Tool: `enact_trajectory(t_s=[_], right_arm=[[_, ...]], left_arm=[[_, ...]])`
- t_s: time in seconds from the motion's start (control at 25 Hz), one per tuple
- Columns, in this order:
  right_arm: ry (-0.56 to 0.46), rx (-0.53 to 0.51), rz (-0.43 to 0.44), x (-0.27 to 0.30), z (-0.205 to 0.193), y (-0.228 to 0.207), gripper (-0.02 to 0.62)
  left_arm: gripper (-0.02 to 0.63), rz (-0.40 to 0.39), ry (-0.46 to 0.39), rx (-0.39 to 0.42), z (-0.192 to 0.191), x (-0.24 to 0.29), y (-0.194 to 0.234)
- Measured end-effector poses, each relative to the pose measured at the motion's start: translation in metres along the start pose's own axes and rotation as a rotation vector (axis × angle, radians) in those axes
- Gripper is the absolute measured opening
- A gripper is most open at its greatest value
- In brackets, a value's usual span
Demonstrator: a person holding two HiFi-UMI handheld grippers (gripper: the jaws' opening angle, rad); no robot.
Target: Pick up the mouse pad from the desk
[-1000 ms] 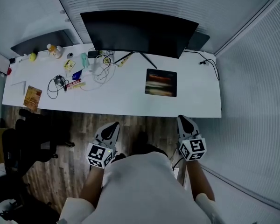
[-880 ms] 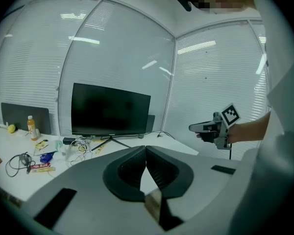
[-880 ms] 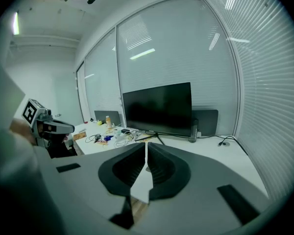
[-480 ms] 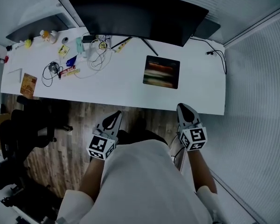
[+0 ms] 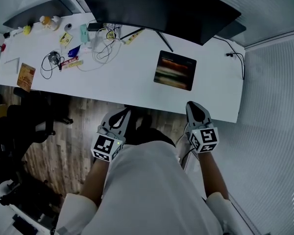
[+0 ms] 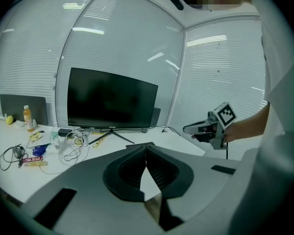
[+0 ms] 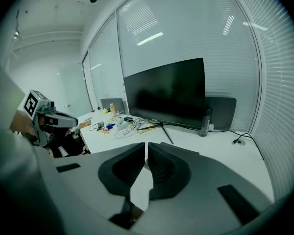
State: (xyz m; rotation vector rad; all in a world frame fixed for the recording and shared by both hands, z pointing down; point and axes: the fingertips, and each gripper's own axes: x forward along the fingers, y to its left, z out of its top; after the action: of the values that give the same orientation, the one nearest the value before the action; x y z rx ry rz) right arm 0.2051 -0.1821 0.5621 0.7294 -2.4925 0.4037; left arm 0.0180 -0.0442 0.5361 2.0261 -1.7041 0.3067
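Observation:
The mouse pad [image 5: 175,70], a dark rectangle with blurred coloured stripes, lies flat on the right half of the white desk [image 5: 137,89], in front of the monitor. My left gripper [image 5: 121,116] hangs over the floor just short of the desk's front edge, its jaws closed tip to tip with nothing between them. My right gripper [image 5: 193,106] is at the front edge, below and right of the pad, also shut and empty. In the left gripper view a dark sliver of the mouse pad [image 6: 137,145] shows just above the closed jaws, with the right gripper [image 6: 198,129] off to the right.
A wide black monitor [image 5: 161,6] on a splayed stand fills the back of the desk. Cables, snack packs and a bottle [image 5: 73,45] clutter the desk's left half, with a booklet [image 5: 25,76] at its left end. A black office chair [image 5: 19,131] stands on the wood floor at left. Blinds close off the right.
Both grippers have moved forward to the desk's front edge, still closed. The head view has shifted forward, so the desk and mouse pad sit nearer.

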Motion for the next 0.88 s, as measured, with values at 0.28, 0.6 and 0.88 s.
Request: enact_trajectory(t_s=[0.28,0.6,0.88], right_arm=[[0.042,0.042,-0.005,0.038,0.005,-0.002,0.037],[0.15,0.046,-0.017,0.086,-0.015,0.001,0.038],[0.283,-0.014,-0.046,0.133,-0.049,0.005,0.064]], left_arm=[[0.018,-0.053,0.025,-0.023,-0.006,0.021,0.027],[0.018,-0.119,0.07,-0.055,-0.024,0.041,0.057],[0.018,-0.163,0.099,-0.069,-0.039,0.055,0.093]])
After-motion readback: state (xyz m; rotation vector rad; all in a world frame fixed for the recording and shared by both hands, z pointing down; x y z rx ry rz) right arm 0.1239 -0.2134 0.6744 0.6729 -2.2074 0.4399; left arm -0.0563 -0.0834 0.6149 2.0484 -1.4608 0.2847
